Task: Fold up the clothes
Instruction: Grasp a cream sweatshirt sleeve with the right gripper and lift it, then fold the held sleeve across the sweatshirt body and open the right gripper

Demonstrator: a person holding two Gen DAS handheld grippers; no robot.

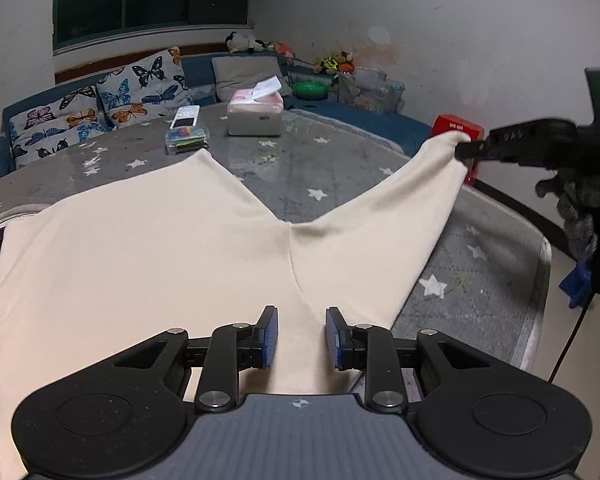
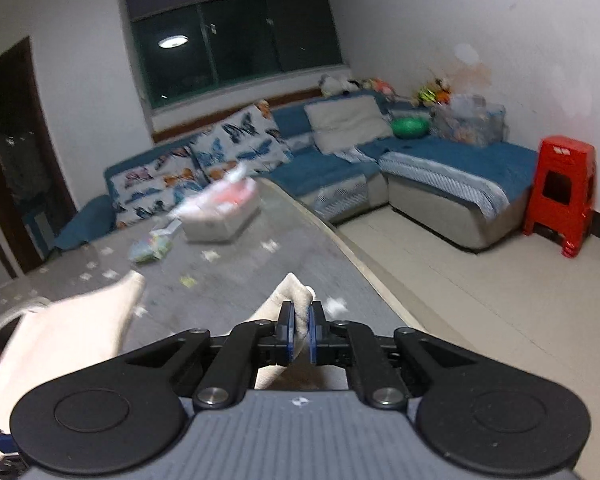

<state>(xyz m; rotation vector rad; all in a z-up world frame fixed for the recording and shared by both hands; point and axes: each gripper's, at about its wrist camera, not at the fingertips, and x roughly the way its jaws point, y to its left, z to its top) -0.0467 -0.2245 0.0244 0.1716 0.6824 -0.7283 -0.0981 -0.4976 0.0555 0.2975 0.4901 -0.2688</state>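
Observation:
Cream shorts [image 1: 148,256] lie spread on the grey star-patterned table [image 1: 300,168], the two legs pointing away. My left gripper [image 1: 301,336] is open above the crotch and waist area, its blue pads either side of the cloth. My right gripper [image 2: 300,334] is shut on the hem of the right leg [image 2: 296,296] and lifts it off the table; it also shows at the right of the left wrist view [image 1: 466,148]. The other leg [image 2: 112,300] lies flat at left.
A tissue box [image 1: 255,114], a clear box of small items [image 1: 187,139] and a remote [image 1: 185,117] sit at the table's far side. A blue sofa with butterfly cushions [image 1: 112,100] lies beyond. A red stool [image 2: 560,192] stands by the wall on the right.

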